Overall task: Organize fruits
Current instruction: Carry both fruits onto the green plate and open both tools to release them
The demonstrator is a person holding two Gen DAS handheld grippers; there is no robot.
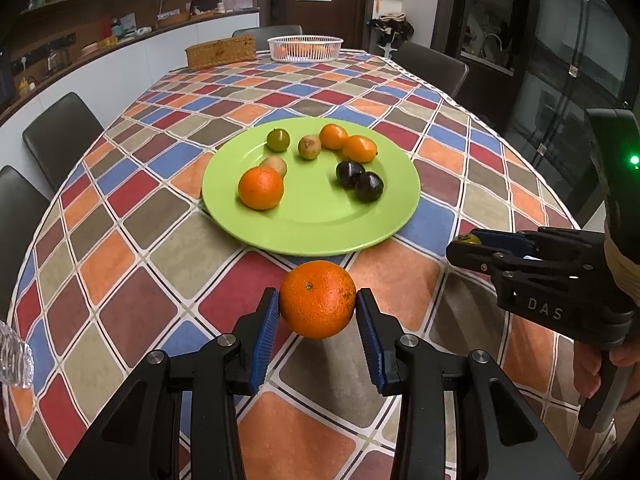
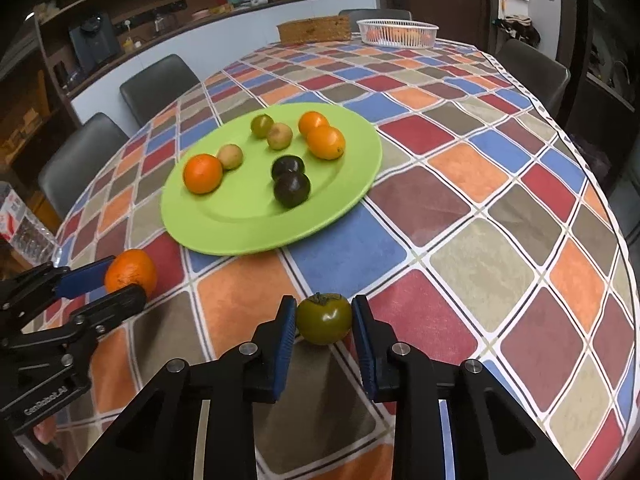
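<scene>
Left wrist view: left gripper (image 1: 317, 300) was clamped on a large orange (image 1: 317, 299), blue pads (image 1: 267, 338) pressed to both its sides, held just short of the near rim of the green plate (image 1: 312, 232) on the table (image 1: 120, 264) with its checkered cloth. On the plate — one orange (image 1: 261, 187), two tan fruits, one green fruit, two small oranges touching, two dark plums (image 1: 360, 181) touching. Right gripper (image 1: 464, 242) came in from the right edge, closed on something yellow-green, mostly hidden by its fingers. At the far end of the table stood a white basket (image 1: 305, 47) with orange fruit inside, hard to make out, and a wicker box (image 1: 221, 53) beside it. Dark chairs ringed the table. A clear ridged object was cut off at the left edge.

Right wrist view: right gripper (image 2: 323, 319) was clamped on a green persimmon (image 2: 323, 318), just above or on the cloth — cannot tell which. Nothing stood between it and the plate (image 2: 248, 236). Left gripper (image 2: 122, 280) showed at the left, gripping the large orange (image 2: 131, 272). White basket (image 2: 397, 33) and wicker box (image 2: 314, 29) sat far back. A clear bottle (image 2: 24, 228) was cut off at the left.
</scene>
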